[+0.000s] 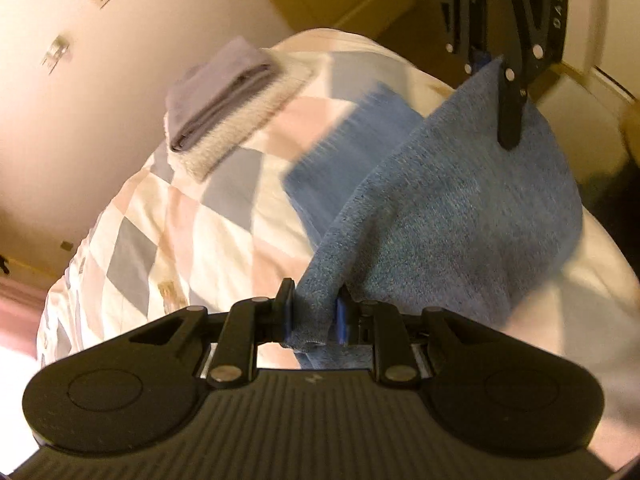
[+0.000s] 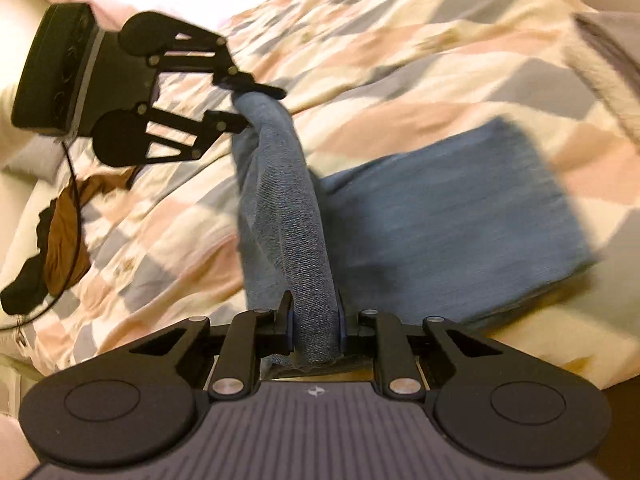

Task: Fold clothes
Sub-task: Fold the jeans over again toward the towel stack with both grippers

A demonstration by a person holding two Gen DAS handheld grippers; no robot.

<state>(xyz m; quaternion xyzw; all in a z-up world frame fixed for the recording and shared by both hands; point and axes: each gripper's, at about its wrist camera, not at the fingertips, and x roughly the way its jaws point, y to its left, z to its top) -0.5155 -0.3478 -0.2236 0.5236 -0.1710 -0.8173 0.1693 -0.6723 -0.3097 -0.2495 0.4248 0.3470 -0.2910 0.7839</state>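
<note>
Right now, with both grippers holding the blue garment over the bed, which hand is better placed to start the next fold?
Neither clearly: the left gripper and right gripper each clamp the blue garment along one lifted edge, its far end lying on the quilt. They probably should carry that edge over together.

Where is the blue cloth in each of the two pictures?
Left wrist view: the blue cloth fills the middle and right, running from the left tongs at the bottom up to the right tongs at top right.
Right wrist view: it rises from the right tongs at bottom middle up to the left tongs at upper left, and spreads right across the bed.
Shared landmark: the checked quilt under it.
</note>
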